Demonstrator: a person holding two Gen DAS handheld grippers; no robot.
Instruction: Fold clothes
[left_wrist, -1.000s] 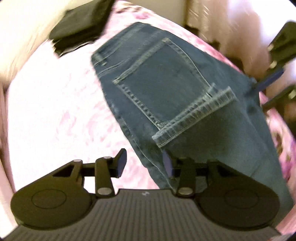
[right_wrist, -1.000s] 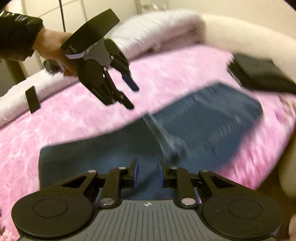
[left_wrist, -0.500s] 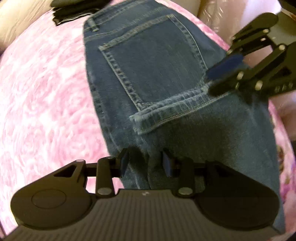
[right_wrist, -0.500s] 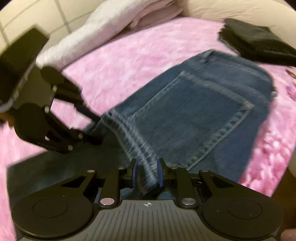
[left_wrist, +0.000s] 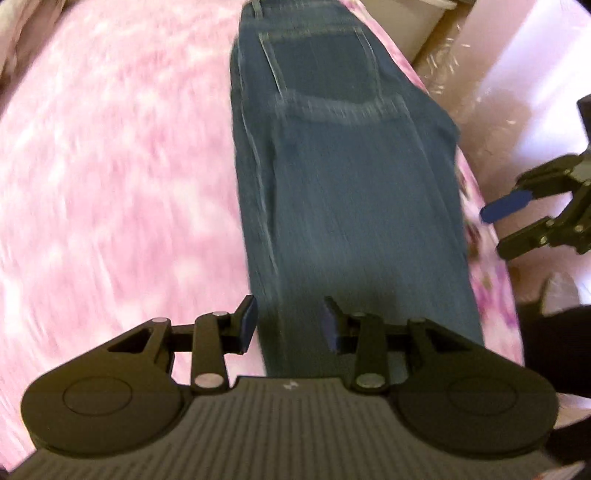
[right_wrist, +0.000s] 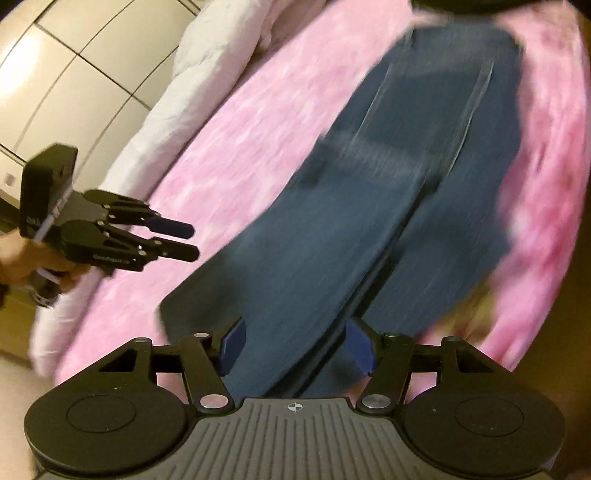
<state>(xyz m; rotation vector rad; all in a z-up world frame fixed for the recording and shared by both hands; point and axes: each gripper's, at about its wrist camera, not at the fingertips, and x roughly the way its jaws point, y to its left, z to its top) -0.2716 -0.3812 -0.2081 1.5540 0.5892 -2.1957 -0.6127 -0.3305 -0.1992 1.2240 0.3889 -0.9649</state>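
A fluffy pink blanket (left_wrist: 122, 177) covers the bed and fills most of both wrist views; motion blur softens its texture. At 11 o'clock in the right wrist view one rolled white quilt (right_wrist: 177, 110) runs along the bed's far edge, below pale tiled wall panels (right_wrist: 74, 74).

One pair of dark blue denim jeans (left_wrist: 343, 192) lies flat on the blanket, folded lengthwise into a long strip. In the left wrist view the strip runs from 6 o'clock up to 12 o'clock, with one back pocket (left_wrist: 325, 70) showing near the top. In the right wrist view the jeans (right_wrist: 388, 206) stretch from 6 o'clock toward 1 o'clock, and a long seam line divides the two stacked legs.

Two black tools are in view. The left tool (left_wrist: 290, 325) hovers over the near end of the jeans with its blue-padded fingers spread, nothing between them; the right wrist view shows it (right_wrist: 181, 240) at 9 o'clock, held by a hand (right_wrist: 26, 262), its fingers apart over the blanket. The right tool (right_wrist: 295, 345) also stands spread wide above the near end of the jeans, gripping nothing; the left wrist view shows it (left_wrist: 502, 225) at 3 o'clock, off the bed's edge, with one blue pad (left_wrist: 506, 205) visible.
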